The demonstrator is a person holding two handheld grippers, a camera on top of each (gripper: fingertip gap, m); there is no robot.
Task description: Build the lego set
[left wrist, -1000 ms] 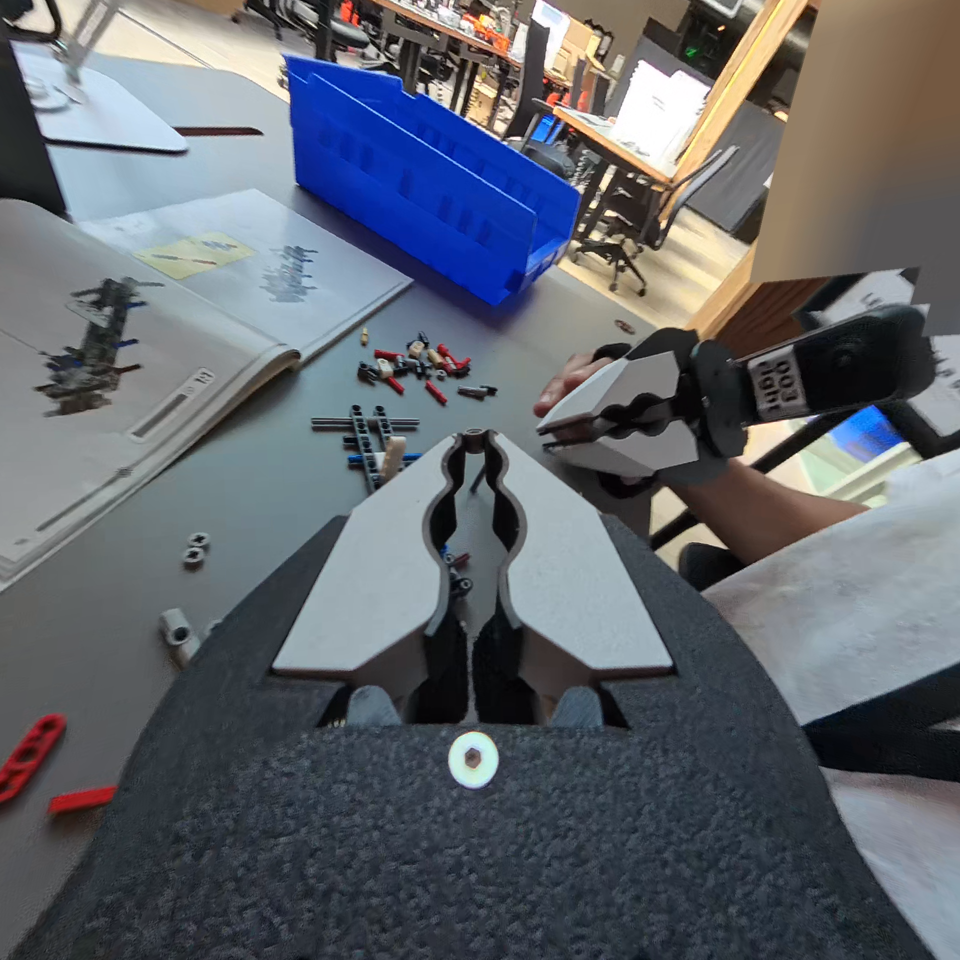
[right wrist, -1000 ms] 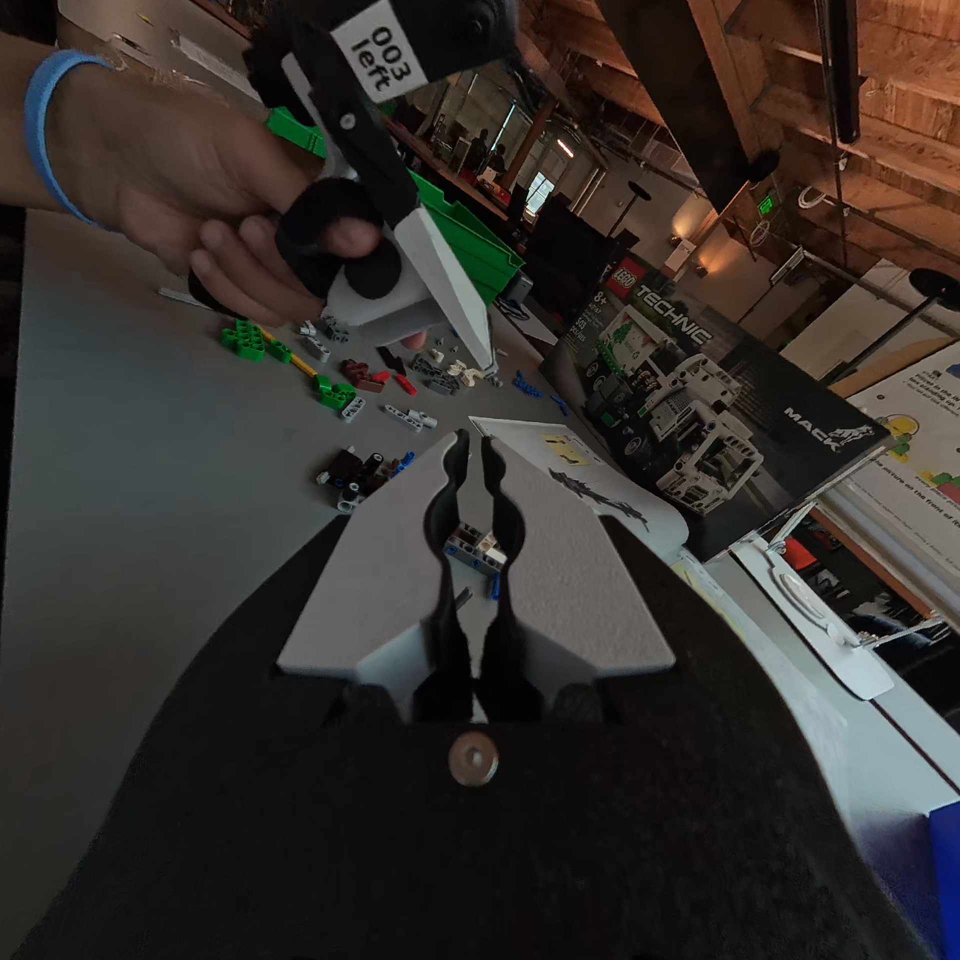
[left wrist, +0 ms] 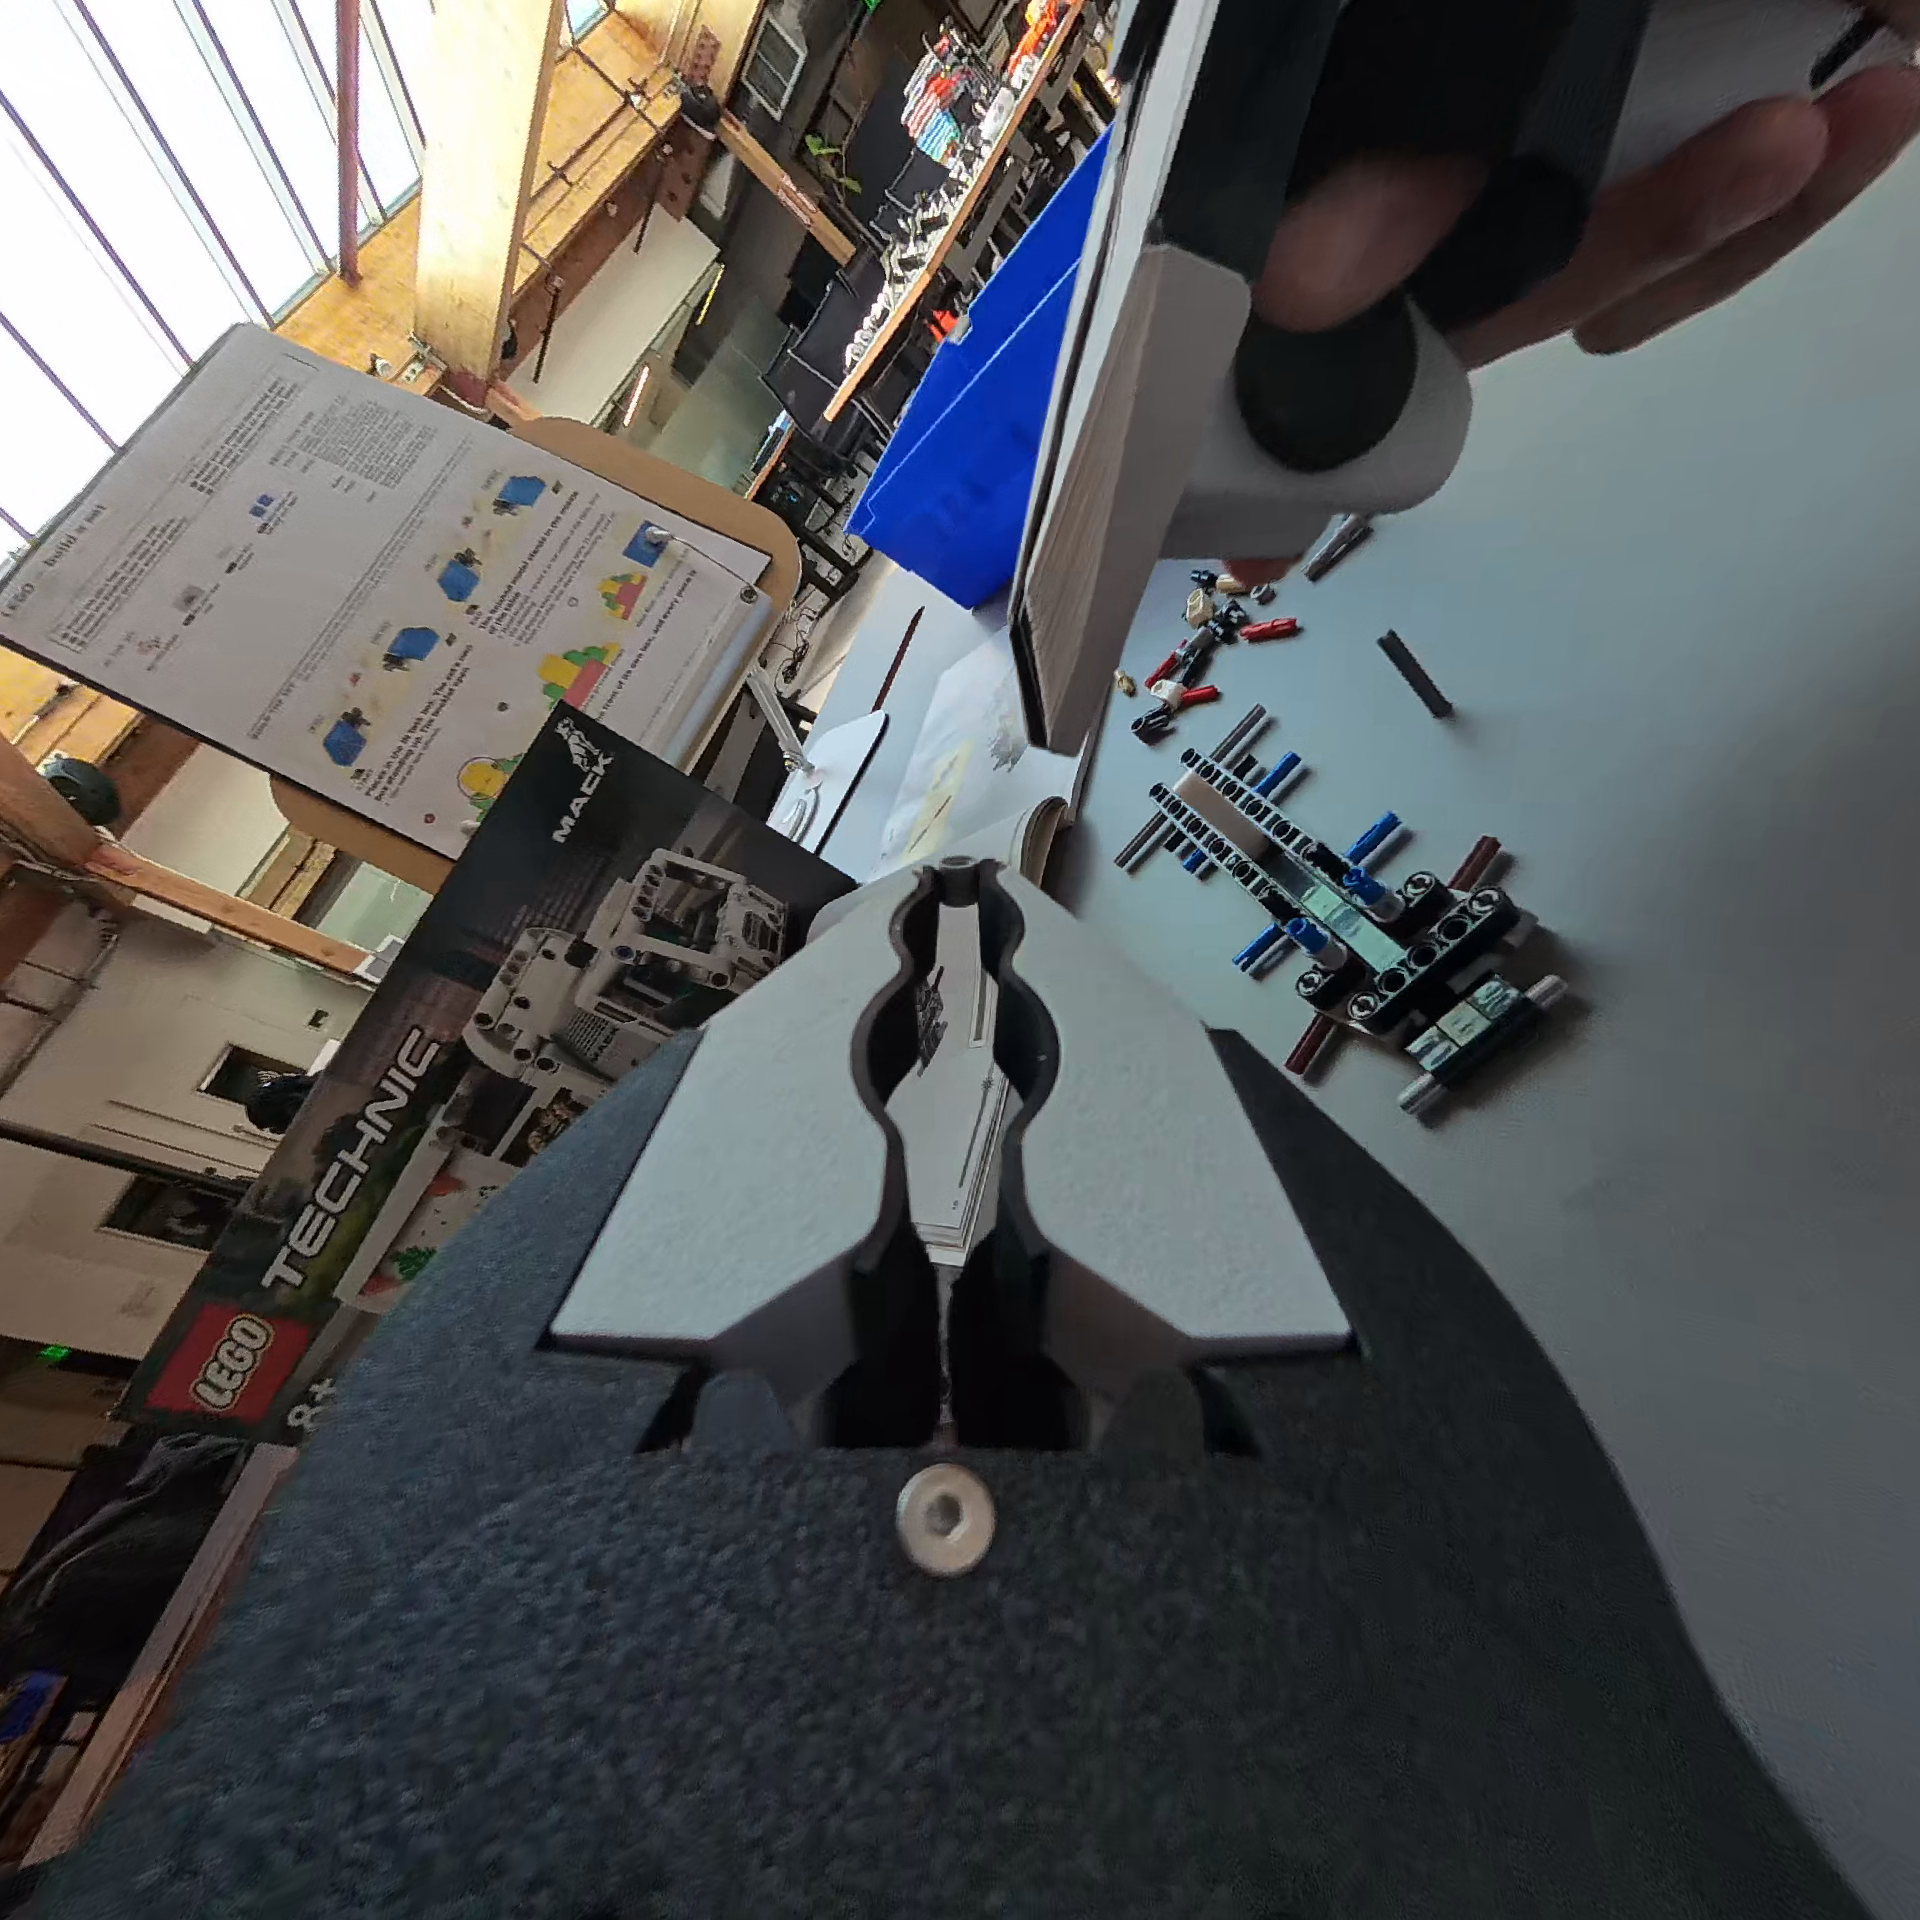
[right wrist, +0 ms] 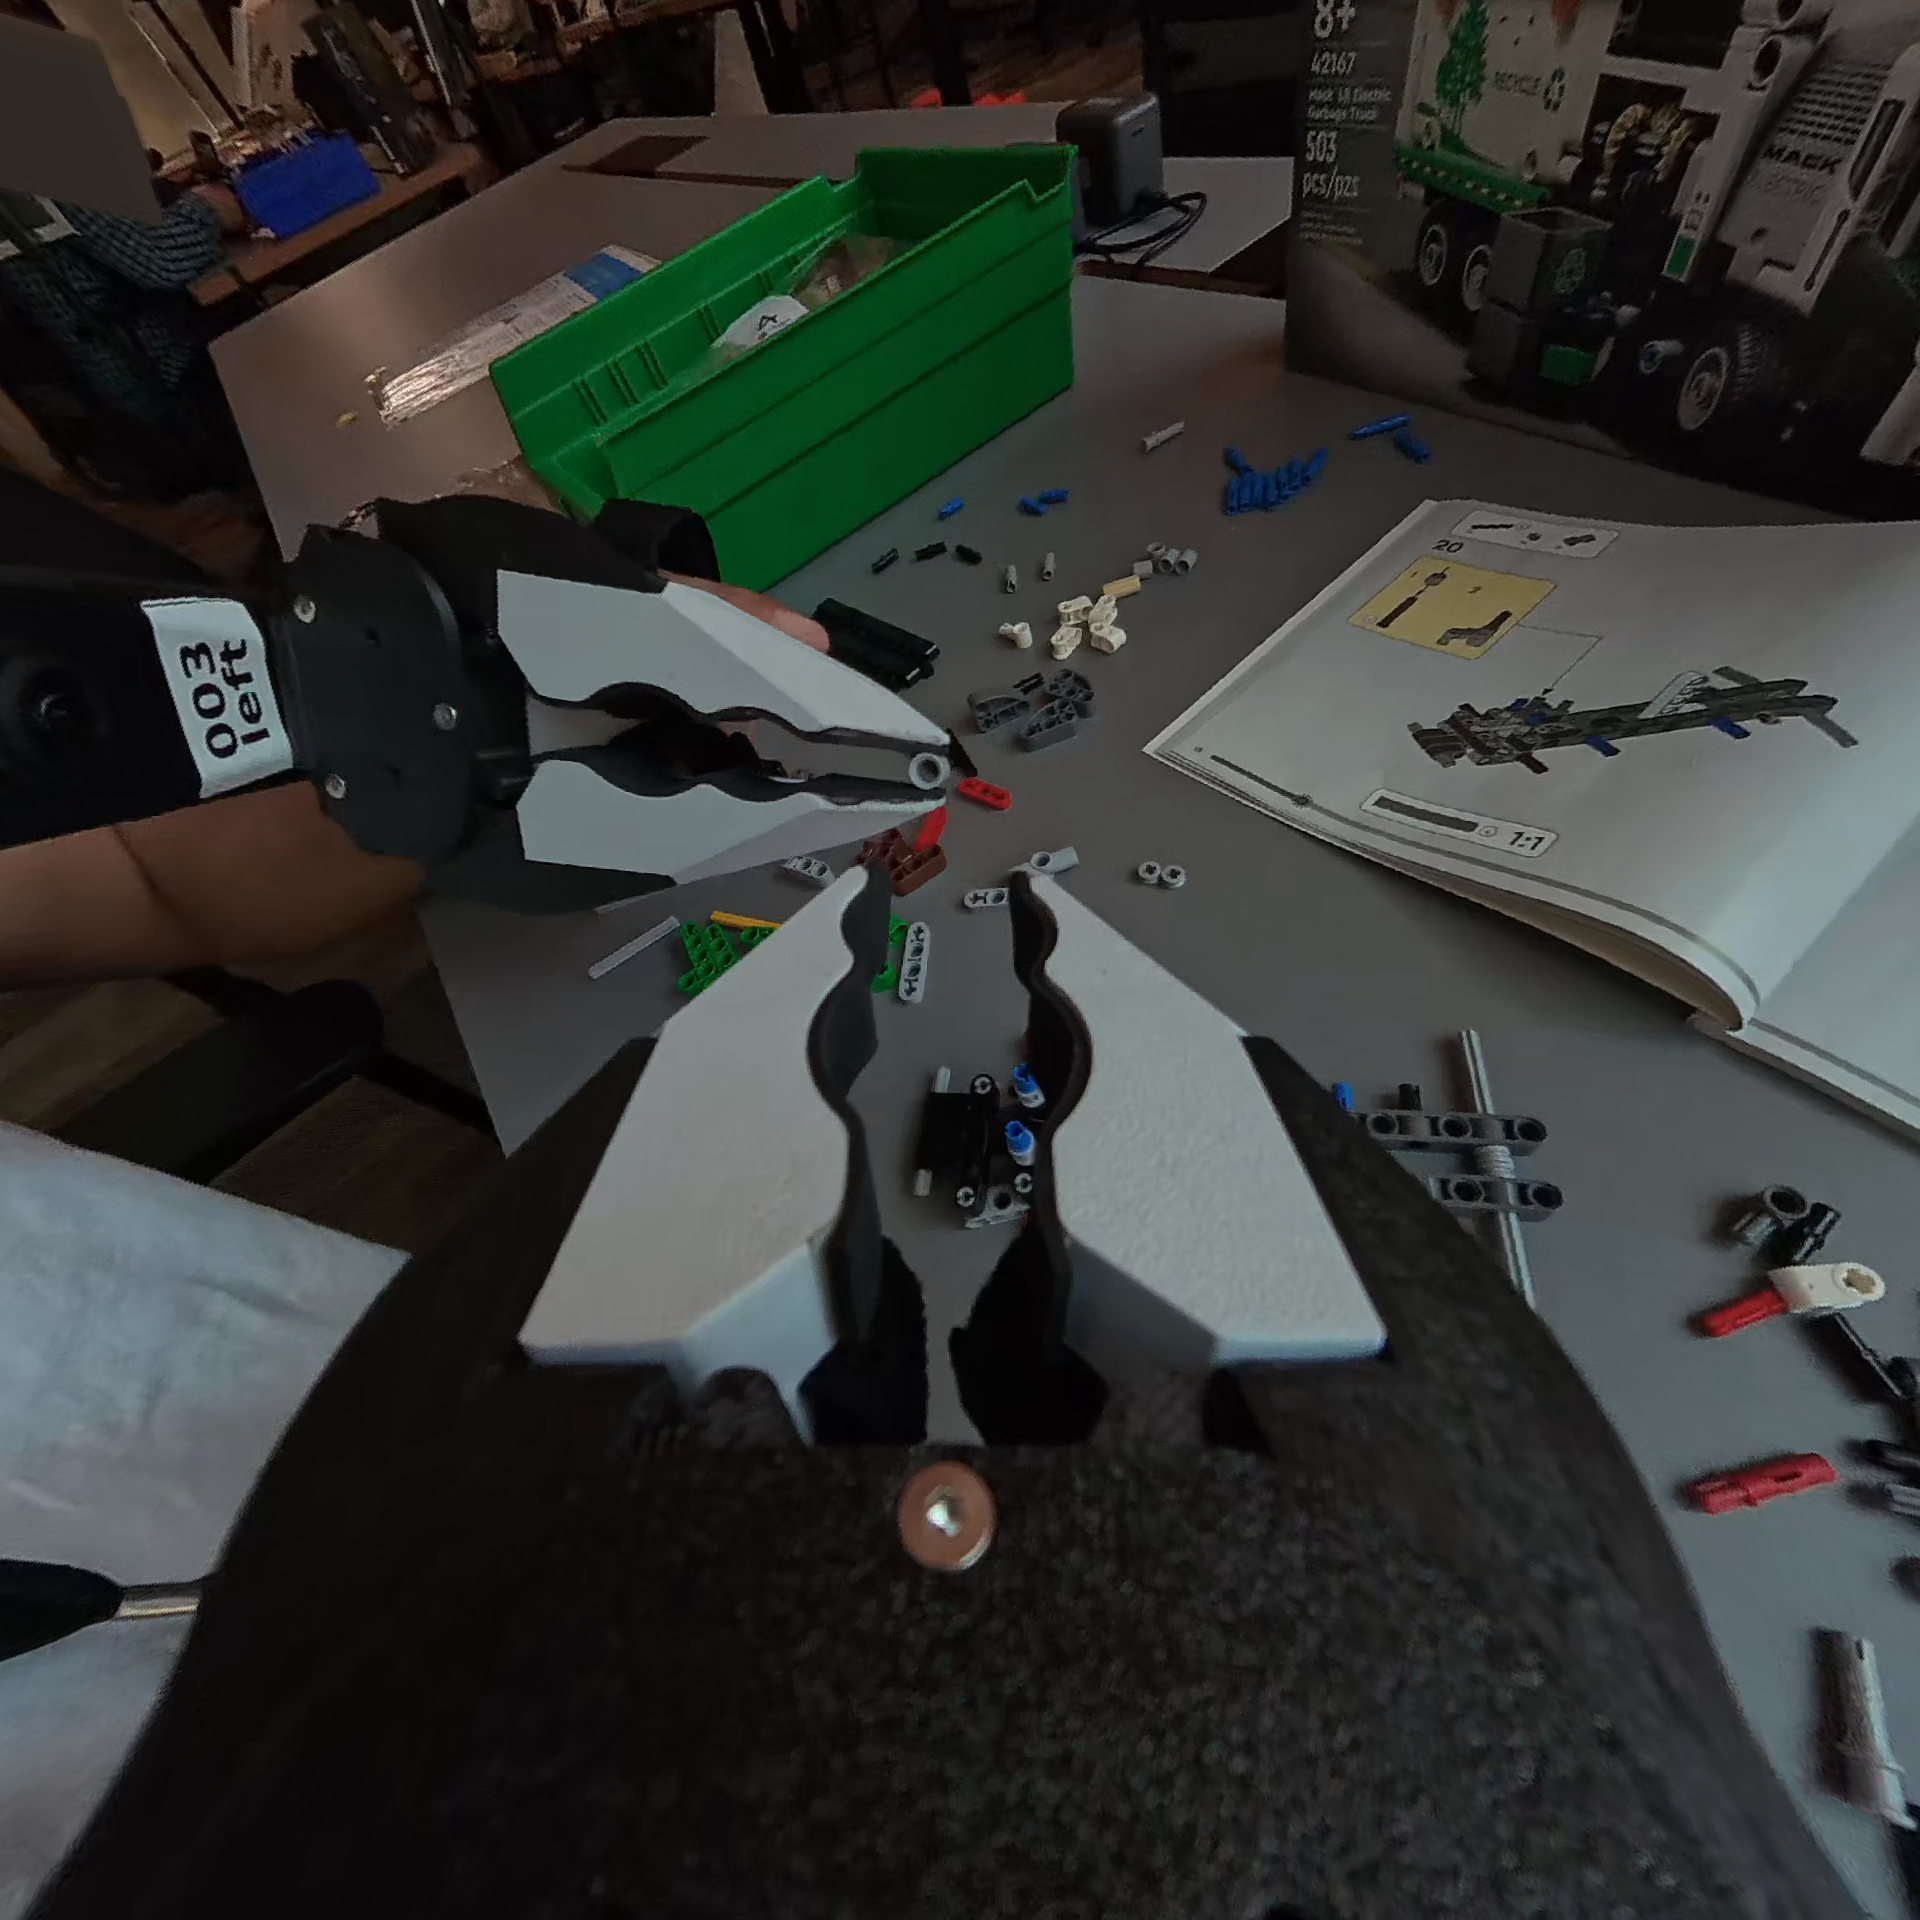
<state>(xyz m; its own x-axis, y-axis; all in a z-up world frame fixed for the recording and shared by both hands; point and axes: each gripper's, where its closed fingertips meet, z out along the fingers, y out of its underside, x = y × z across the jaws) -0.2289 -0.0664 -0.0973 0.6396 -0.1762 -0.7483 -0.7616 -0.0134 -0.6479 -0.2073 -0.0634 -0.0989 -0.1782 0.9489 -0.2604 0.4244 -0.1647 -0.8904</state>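
Holding bagged parts, green bin [right wrist: 831,343] on table [right wrist: 1299,343]

The left gripper [right wrist: 940,787] points sideways, its jaws pinched nearly together at the tips, a bare forearm [right wrist: 156,883] behind it. The right gripper [right wrist: 940,883] angles downward, its jaws spread apart.
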